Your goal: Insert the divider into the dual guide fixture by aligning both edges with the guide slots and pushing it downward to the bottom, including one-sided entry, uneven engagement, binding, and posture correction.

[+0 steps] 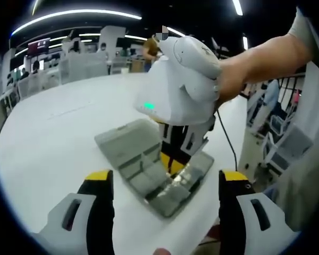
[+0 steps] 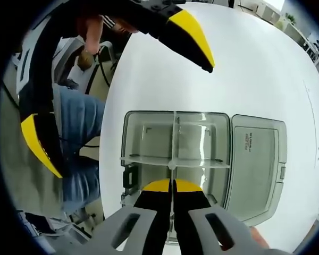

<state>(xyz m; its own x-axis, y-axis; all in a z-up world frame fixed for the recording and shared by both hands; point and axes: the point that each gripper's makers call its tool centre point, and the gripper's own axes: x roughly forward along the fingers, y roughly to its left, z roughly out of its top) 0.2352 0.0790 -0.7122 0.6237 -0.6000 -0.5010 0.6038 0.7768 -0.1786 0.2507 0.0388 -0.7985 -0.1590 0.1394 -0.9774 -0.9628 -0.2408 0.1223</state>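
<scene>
White tabletop filled the lower half of the left gripper view, with strip lights and rows of desks behind it in the upper left. A clear box sat at centre, its long axis running from upper left to lower right, its lid folded flat at the upper-left end. The right gripper came down into the box from above, gripped by a hand entering from the upper right. The left gripper rose from the bottom edge with its yellow-tipped jaws spread wide, apart from the box.

In the right gripper view the box lay at centre with its lid to the right. One divider ran top to bottom, another crossed it left to right. The right gripper had its jaws pressed together at the bottom end of the upright divider; whether they pinched it could not be told. The left gripper's spread jaws hung at upper left.
</scene>
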